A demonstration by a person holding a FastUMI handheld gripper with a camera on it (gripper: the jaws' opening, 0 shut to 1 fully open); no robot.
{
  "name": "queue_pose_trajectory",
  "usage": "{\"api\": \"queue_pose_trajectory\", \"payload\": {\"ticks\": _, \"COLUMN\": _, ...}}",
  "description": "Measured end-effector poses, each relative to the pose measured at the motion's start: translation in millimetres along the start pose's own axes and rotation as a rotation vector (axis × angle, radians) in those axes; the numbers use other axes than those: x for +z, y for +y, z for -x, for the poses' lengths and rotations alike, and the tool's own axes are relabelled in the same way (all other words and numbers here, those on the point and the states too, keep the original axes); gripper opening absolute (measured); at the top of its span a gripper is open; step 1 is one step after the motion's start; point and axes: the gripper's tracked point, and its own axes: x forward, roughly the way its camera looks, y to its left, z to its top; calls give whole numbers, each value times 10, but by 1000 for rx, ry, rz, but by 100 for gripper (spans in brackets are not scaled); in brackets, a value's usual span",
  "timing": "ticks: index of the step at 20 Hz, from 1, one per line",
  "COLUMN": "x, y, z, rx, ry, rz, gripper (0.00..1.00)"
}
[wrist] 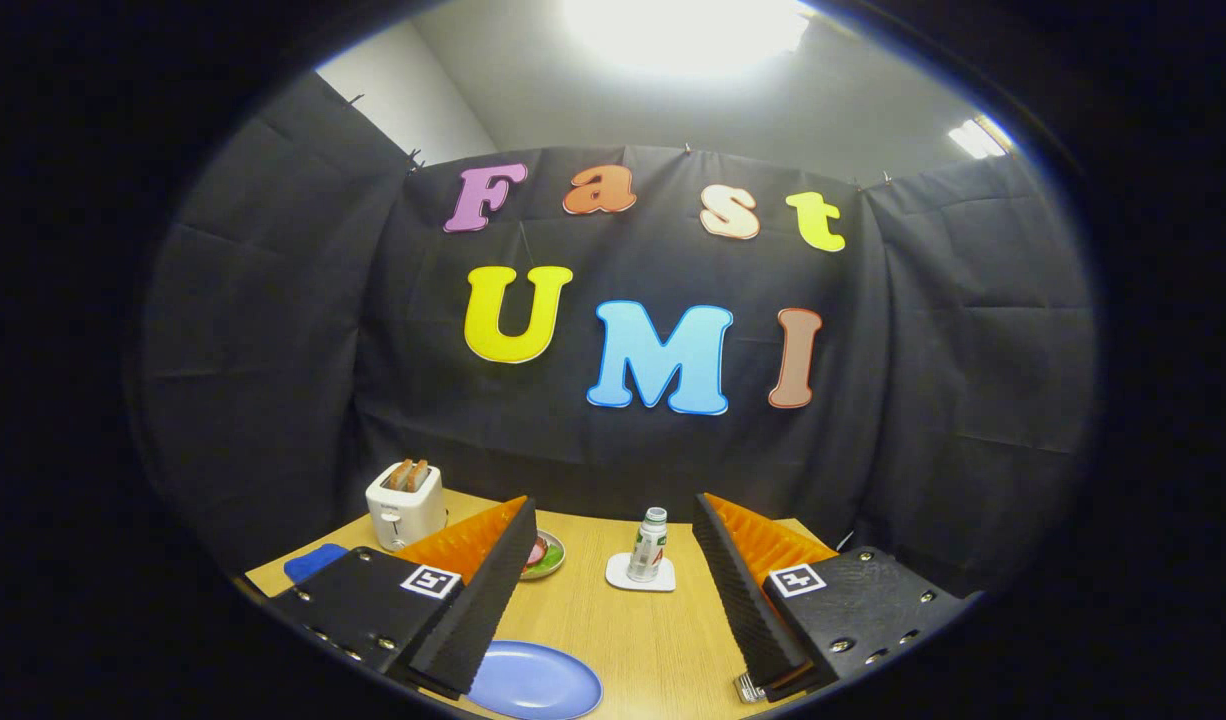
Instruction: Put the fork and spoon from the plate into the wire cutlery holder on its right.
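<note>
The claw [613, 590] is hanging above the tabletop [623, 630] with its two fingers [483, 590] spread wide apart and gripping nothing, bare wood showing in the gap between them. It is sitting level and pointing straight ahead at the booth's back wall, tilted only a little down toward the wood.

Just under the left finger's near end, a blue plate [535, 682] is lying flat on the tabletop, partly tucked beneath that finger; its visible face is showing no cutlery, and the fork and spoon cannot be made out from here. Under the right finger's near end, a small patch of metal wire [748, 687] is peeking out, probably the cutlery holder, though most of it is hidden by the finger.

Beyond the fingers, between their tips, a small bottle [649, 544] is standing upright on a white coaster [640, 577]. Beside the left fingertip, a small dish [547, 557] with something red and green is sitting half hidden. Farther left, a white toaster [405, 505] is holding toast slices, with a blue cloth [313, 562] lying near it.
</note>
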Motion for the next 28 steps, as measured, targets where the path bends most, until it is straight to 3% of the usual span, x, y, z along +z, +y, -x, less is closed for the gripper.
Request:
{"api": "queue_pose_trajectory", "payload": {"ticks": 19, "x": -137, "y": 939, "z": 146, "rx": 210, "ry": 20, "rz": -39, "gripper": 96}}
{"api": "queue_pose_trajectory", "payload": {"ticks": 28, "x": -206, "y": 1861, "z": 464, "rx": 448, "ry": 71, "rz": -123, "gripper": 96}}
